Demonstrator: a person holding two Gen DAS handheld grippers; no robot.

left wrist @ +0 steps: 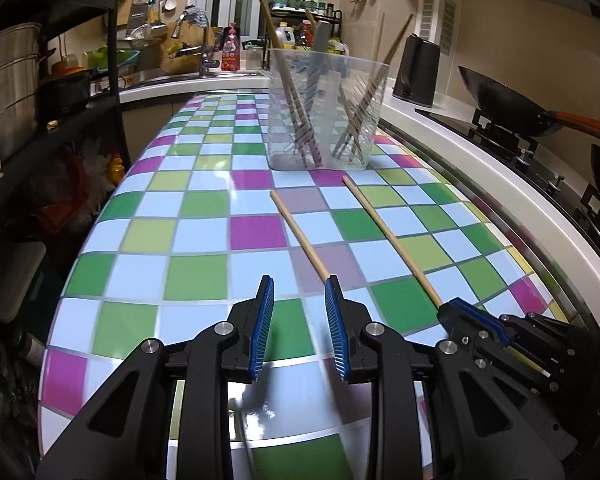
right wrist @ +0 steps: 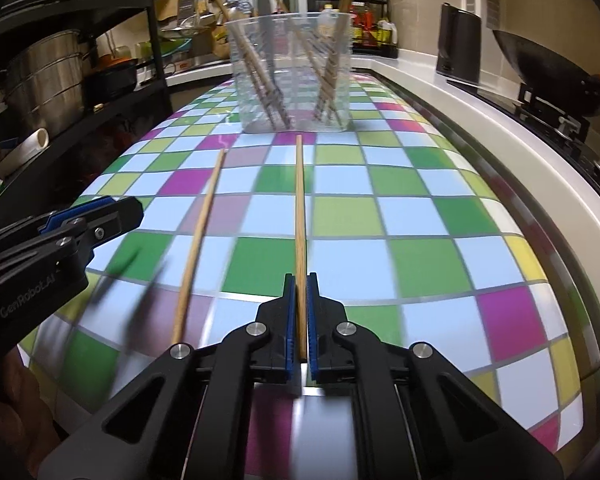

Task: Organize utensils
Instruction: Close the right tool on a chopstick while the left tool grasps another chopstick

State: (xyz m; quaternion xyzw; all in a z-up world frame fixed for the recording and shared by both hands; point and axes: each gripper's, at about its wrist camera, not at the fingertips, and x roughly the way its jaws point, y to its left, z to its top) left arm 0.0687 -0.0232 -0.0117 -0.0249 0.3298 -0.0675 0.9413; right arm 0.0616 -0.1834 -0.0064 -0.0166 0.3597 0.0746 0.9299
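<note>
With my right gripper (right wrist: pixel 301 312) clamped on the near end of one chopstick (right wrist: pixel 299 208), it points at twelve o'clock toward the clear tub (right wrist: pixel 292 80) on the tabletop (right wrist: pixel 420 216). My left gripper (left wrist: pixel 300 320) has its jaws apart, empty; the second chopstick (left wrist: pixel 300 236) lies at one o'clock. Light, stiff, slippery sticks: I judge an end grip may let them pivot.

- The left wrist view looks forward and down along its own tool (left wrist: pixel 300 292), close above the checked counter (left wrist: pixel 204 236).
- The right wrist view does likewise from just beside it, to the right.
- Both face the clear container (left wrist: pixel 328 112) and share the counter, two loose chopsticks and the kitchen behind.
- Each catches the other tool at its edge.
</note>
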